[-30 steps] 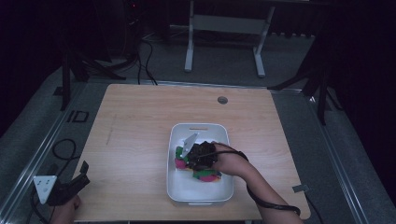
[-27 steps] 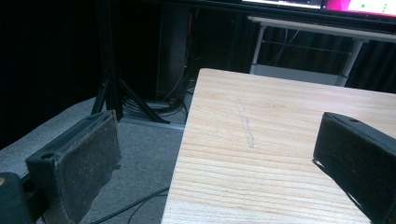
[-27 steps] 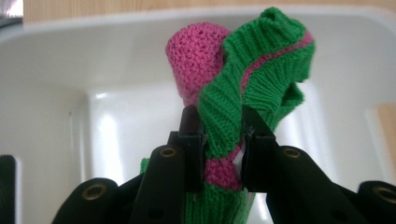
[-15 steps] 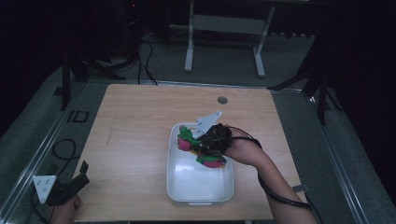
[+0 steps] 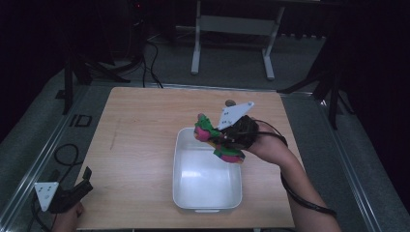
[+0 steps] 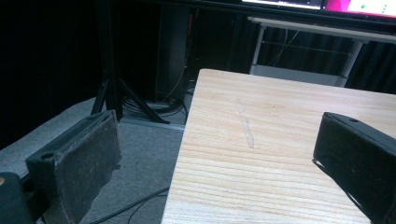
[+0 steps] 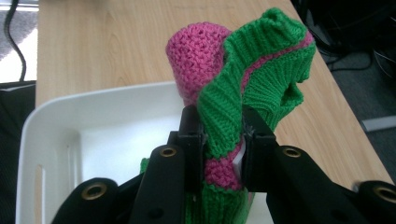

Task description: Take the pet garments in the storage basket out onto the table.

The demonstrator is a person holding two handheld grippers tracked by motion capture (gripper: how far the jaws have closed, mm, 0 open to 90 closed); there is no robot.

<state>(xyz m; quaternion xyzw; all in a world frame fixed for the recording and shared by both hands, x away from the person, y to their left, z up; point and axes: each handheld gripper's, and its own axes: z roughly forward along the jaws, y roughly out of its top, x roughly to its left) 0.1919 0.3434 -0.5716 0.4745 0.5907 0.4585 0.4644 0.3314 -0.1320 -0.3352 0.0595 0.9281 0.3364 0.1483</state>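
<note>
Knitted toy (image 7: pixel 233 107) pinched in right gripper (image 7: pixel 223 140) (over tray (image 5: pixel 186 193)); left gripper (image 6: pixel 215 158) gapes, empty.

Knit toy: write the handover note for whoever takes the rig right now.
Right gripper: shut on the knit toy, held above the far right corner of the white bin.
Left gripper: open, holding nothing, at the table's near left corner.
Done: toy gripped and lifted clear of the bin; nothing else can be made out inside.
Left: probably set the toy down on the table and release.
</note>
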